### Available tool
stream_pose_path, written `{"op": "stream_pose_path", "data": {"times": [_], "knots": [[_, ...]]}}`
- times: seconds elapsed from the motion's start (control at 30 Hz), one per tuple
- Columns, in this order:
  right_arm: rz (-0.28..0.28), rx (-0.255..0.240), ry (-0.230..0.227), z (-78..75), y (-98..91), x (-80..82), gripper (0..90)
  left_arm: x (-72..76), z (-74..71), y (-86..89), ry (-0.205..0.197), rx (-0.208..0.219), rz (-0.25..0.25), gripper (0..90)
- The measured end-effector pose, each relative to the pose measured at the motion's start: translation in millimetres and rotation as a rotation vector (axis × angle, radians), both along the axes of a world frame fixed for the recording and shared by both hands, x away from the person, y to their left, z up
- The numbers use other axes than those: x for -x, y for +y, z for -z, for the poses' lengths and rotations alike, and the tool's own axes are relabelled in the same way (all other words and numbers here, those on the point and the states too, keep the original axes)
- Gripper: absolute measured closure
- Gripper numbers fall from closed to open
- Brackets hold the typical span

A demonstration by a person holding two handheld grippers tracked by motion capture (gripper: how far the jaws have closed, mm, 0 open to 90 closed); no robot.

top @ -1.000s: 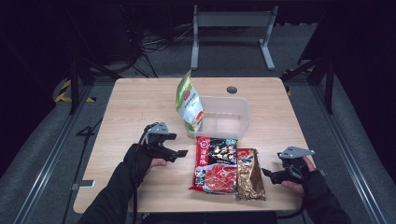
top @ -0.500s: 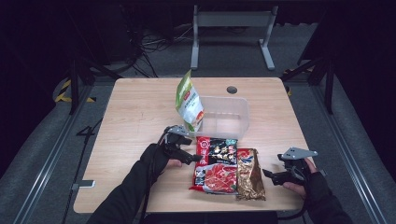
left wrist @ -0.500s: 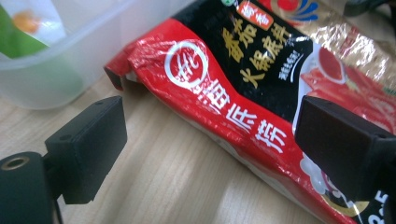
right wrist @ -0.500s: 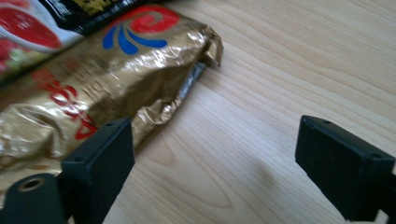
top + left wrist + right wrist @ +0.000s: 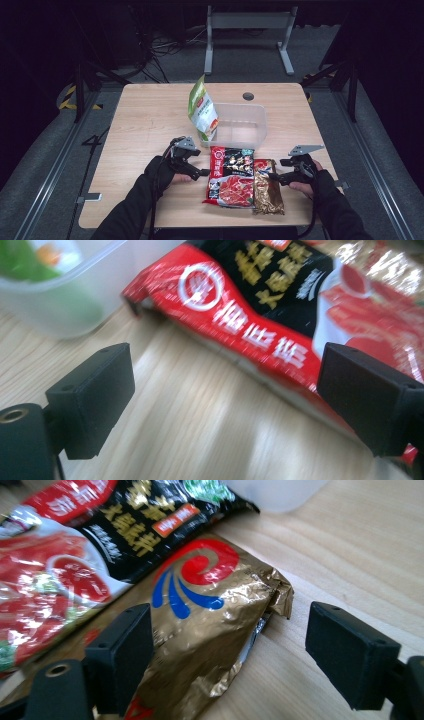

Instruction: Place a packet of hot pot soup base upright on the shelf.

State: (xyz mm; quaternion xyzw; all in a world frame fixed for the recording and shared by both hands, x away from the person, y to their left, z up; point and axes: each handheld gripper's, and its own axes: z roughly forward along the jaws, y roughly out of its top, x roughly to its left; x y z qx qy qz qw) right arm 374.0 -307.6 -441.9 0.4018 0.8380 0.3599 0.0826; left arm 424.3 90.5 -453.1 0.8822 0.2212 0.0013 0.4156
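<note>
Motion blur smears the lettering on the red packet (image 5: pixel 260 335) in the left gripper view, and the frame's top and right edges cut it off. There the clear container (image 5: pixel 65 295) is an unfocused corner. In the right gripper view, the gold packet (image 5: pixel 215 630) runs off the bottom edge.

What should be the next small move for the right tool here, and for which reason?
Probably ease the right tool forward a little, then close. Its jaws have just been closing but stand open: one pad lies over the gold packet, the other over bare table, so the packet's edge sits between them, not yet pinched. The clear tub behind looks like the likely destination.
</note>
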Motion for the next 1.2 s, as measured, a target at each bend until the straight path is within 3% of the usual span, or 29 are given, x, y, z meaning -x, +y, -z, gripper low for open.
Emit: {"op": "stream_pose_path", "data": {"times": [0.07, 0.13, 0.27, 0.33, 0.53, 0.63, 0.8, 0.97, 1.03, 1.2], "knots": [[-0.02, 0.01, 0.012, 1.9, 2.5, 0.6, 18.1, 3.3, 0.7, 3.9, -0.025, -0.025, -0.016, 9.8], [-0.034, 0.006, 0.02, 2.1, 2.7, 3.3, 17.4, 6.1, 1.1, 6.9, -0.024, -0.037, -0.015, 9.8], [-0.037, -0.009, 0.037, 4.7, -3.3, 21.2, 15.9, 18.6, 0.8, 19.5, -0.035, -0.055, -0.034, 10.0], [-0.041, 0.009, 0.023, 4.3, -7.8, 34.4, 15.4, 27.3, -0.5, 27.4, -0.055, -0.061, -0.04, 10.1], [-0.079, -0.018, 0.016, 2.3, -9.7, 64.9, 16.9, 49.4, -1.0, 56.2, -0.065, -0.025, -0.082, 10.4], [-0.105, -0.006, 0.028, 7.5, -6.1, 80.6, 18.3, 59.5, 2.3, 74.3, -0.055, -0.009, -0.112, 10.4], [-0.125, 0.016, 0.002, 6.5, -2.7, 97.0, 19.0, 69.4, 4.8, 98.7, -0.041, 0.013, -0.162, 10.3], [-0.117, 0.013, -0.036, 1.3, -7.2, 109.7, 22.6, 71.0, 4.6, 102.5, -0.034, 0.026, -0.169, 10.4], [-0.147, 0.026, -0.053, 0.7, -7.5, 118.6, 26.6, 71.3, 5.3, 99.5, -0.036, 0.015, -0.161, 10.4], [-0.218, 0.068, -0.053, 5.9, -0.2, 122.6, 33.9, 71.5, 5.2, 95.6, -0.029, 0.013, -0.147, 10.5]]}}
